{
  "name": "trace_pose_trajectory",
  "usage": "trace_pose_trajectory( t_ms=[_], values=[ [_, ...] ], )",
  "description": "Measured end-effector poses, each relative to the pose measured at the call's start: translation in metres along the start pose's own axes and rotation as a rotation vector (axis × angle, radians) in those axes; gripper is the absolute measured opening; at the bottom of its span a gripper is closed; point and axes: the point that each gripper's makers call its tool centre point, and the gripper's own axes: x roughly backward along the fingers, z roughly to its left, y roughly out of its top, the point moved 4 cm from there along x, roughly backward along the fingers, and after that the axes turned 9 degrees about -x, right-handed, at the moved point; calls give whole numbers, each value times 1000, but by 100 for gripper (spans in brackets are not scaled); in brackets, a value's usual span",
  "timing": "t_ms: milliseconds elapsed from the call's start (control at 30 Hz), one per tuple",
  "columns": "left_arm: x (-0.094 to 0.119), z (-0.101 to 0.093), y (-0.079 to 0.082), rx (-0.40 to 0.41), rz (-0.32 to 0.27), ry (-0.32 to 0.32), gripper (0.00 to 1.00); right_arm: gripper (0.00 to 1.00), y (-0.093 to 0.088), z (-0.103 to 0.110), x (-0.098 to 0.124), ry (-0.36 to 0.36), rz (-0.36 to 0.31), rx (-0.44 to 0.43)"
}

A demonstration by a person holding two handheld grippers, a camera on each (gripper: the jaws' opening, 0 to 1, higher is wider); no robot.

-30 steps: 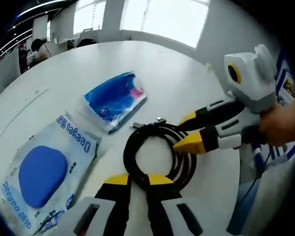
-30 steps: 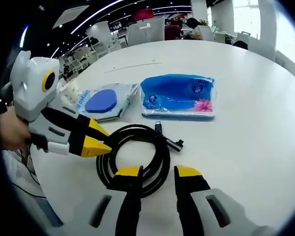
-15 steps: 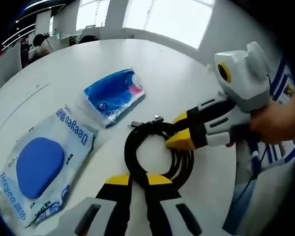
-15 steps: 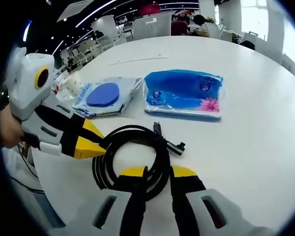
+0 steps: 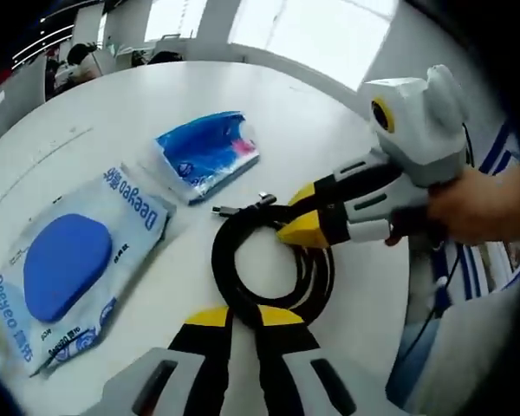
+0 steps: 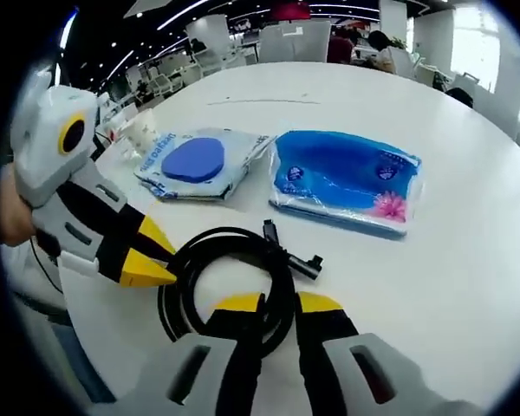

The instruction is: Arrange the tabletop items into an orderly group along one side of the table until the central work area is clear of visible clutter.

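A coiled black cable [image 5: 269, 260] lies on the round white table [image 5: 113, 113]. My left gripper [image 5: 245, 316] is shut on the coil's near strands. From the right of the left gripper view comes my right gripper [image 5: 290, 217], gripping the coil's far side. In the right gripper view my right gripper [image 6: 279, 303] is shut on the cable [image 6: 230, 247], and my left gripper [image 6: 160, 260] reaches in from the left onto the opposite side. Beyond the cable lie a blue tissue pack [image 6: 347, 178] and a white packet with a blue pad [image 6: 195, 163].
The blue tissue pack [image 5: 206, 152] and the white packet [image 5: 69, 269] lie side by side left of the cable. A hand [image 5: 477, 204] holds the right gripper at the table's edge. Chairs, tables and seated people stand far behind.
My right gripper's jaws have come together onto the cable. The left gripper has stayed shut on the coil. Both views have shifted slightly.
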Motion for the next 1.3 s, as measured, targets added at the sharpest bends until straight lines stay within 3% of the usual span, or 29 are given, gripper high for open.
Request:
trace_pose_trajectory(
  t_ms=[867, 1300],
  values=[
    [4, -8, -23, 104, 0, -11, 8, 7, 17, 15, -16, 92, 50, 248],
    [7, -14, -28, 114, -8, -6, 9, 7, 16, 21, -18, 124, 53, 288]
  ],
)
